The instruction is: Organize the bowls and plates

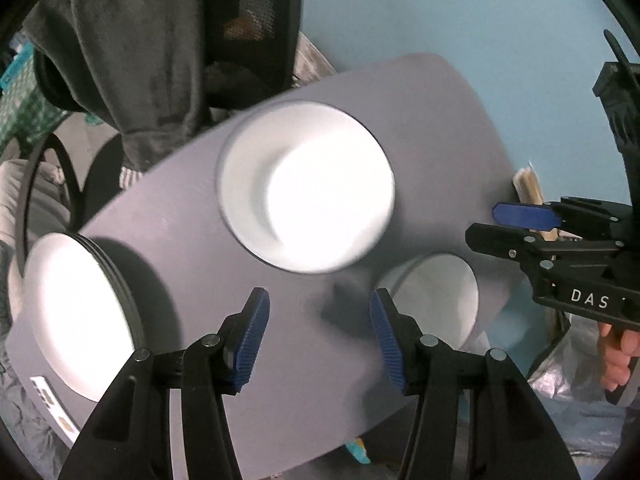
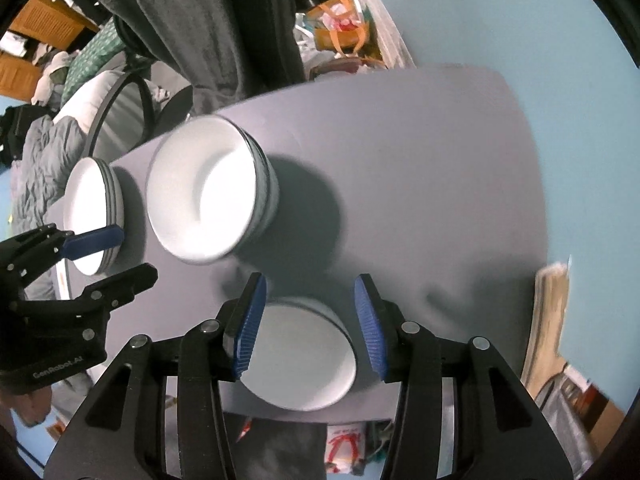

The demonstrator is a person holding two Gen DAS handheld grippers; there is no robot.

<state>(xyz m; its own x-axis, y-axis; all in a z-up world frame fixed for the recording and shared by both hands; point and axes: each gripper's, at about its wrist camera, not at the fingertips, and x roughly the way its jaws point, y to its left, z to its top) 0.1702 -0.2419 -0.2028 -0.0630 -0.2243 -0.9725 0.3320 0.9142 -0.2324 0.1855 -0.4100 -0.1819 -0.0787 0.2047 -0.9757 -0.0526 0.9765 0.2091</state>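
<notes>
The left gripper (image 1: 320, 336), black with ribbed blue pads, is spread wide and holds nothing, hovering over bare grey tabletop (image 1: 424, 120). The right gripper (image 2: 308, 322), of the same make, is also spread wide and empty; a small white bowl with a grey outside (image 2: 300, 354) lies below and between its pads, whether touching cannot be told. Beyond it, towards the middle of the table, stands a stack of larger white bowls (image 2: 208, 192). At the far left edge sits a stack of white plates with dark rims (image 2: 94, 216). A dark grey garment (image 1: 132, 52) hangs over a black mesh chair (image 1: 248, 12) behind the table. Pale wooden pieces (image 2: 552, 320) lean against the light blue wall (image 2: 520, 16) on the right. White lettering reads "DAS" on the right tool and "GenRobot.AI" on the left.
</notes>
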